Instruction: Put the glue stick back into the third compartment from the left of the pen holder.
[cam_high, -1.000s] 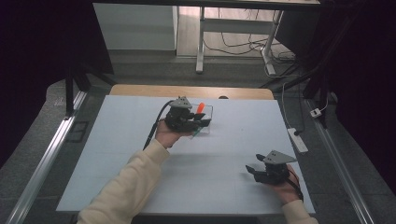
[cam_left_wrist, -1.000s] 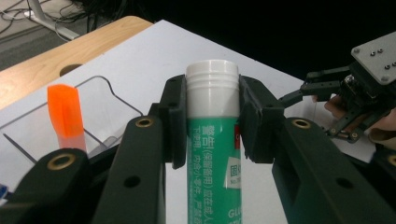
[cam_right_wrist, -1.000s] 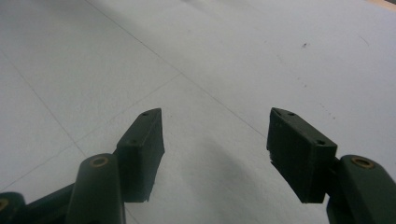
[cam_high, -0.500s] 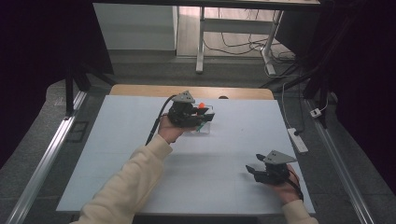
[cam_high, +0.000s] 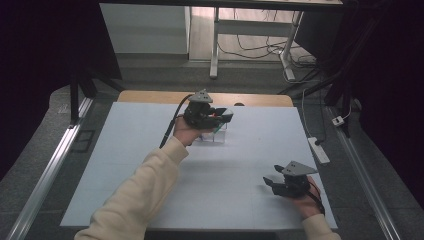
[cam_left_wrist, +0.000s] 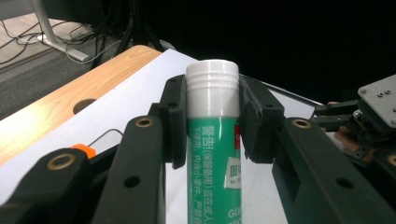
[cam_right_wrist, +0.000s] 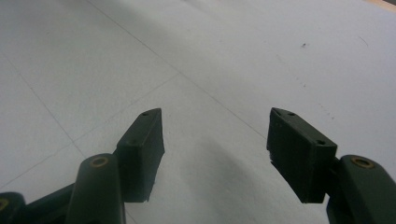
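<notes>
Left gripper (cam_left_wrist: 212, 126) pinches the glue stick (cam_left_wrist: 212, 154) just below its white cap, held above the table (cam_high: 150, 150). Rigid, light, smooth-walled (likely slippery); grip mid-barrel. Right gripper (cam_right_wrist: 215, 154) jaws spread, empty.

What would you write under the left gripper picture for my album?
Left gripper clamps a green glue stick with a white cap, above the white table.
</notes>
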